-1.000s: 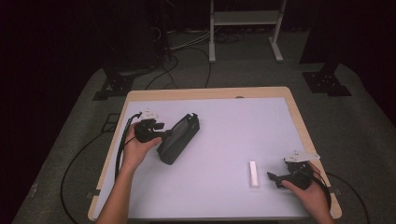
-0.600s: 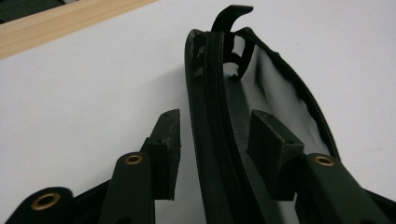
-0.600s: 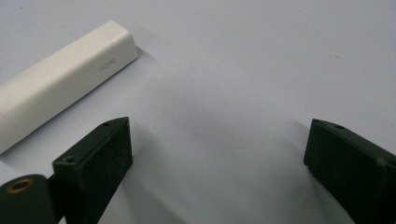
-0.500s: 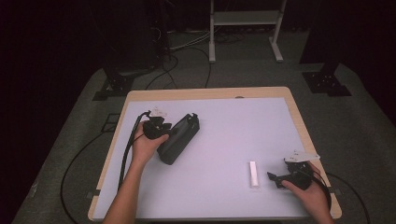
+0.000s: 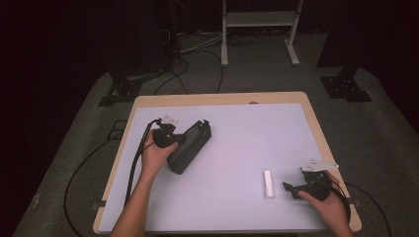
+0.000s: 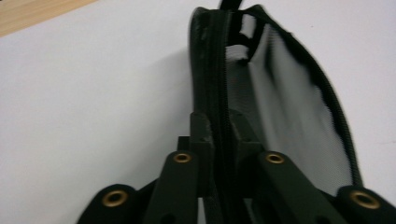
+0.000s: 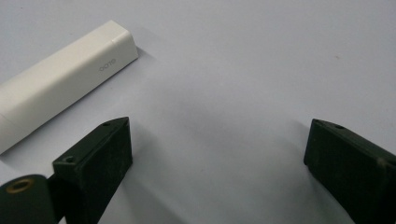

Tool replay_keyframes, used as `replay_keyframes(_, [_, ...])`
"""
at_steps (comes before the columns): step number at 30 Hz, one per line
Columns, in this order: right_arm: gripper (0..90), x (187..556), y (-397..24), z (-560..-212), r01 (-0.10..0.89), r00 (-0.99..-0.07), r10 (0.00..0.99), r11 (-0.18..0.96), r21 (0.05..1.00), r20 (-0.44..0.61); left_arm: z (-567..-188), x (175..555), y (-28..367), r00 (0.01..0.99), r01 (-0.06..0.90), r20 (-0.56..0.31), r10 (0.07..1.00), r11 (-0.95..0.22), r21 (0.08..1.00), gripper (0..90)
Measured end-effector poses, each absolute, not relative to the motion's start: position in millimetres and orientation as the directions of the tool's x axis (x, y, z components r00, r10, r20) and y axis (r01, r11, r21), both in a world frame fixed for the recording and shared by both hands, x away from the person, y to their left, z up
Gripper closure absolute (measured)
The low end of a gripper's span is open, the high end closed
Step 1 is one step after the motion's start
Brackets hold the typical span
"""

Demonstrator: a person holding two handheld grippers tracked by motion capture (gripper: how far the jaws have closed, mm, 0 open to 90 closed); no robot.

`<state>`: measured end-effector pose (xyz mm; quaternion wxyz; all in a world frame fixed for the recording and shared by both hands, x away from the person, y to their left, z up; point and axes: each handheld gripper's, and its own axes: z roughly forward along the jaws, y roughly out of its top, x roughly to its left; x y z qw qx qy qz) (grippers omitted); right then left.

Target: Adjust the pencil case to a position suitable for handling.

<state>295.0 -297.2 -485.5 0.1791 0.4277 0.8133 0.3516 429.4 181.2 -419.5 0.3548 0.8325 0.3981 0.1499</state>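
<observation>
Since a second ago the left hand-held gripper (image 5: 174,139) has edged toward the black pouch (image 5: 189,146) at centre left of the high view, and its jaws have just been closing; they now pinch the pouch's zipped edge (image 6: 218,116). Mesh shows inside the open pouch; no contents can be made out. The right hand-held gripper (image 7: 217,154), unmoved at lower right, gapes wide just beside the white bar (image 5: 268,183) on the surface (image 5: 247,128).

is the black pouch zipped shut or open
Open. In the left gripper view the black mesh pouch gapes, its mesh inside showing, while the left gripper pinches its zipper edge, jaws having just closed on it.
</observation>
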Motion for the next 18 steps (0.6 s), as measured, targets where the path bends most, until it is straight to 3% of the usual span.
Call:
replay_keyframes(4, [6.7,294.9,-297.2,-485.4,0.571,-0.570,0.822,0.387,0.724,0.010,-419.7,428.1,180.0,0.638,0.562,-0.044,0.769,-0.425,0.709,87.9])
replay_keyframes(18, [6.7,295.0,-297.3,-485.5,0.569,-0.571,0.821,0.388,0.725,0.009,-405.6,413.0,170.1,0.654,0.548,-0.078,0.753,-0.401,0.734,88.3])
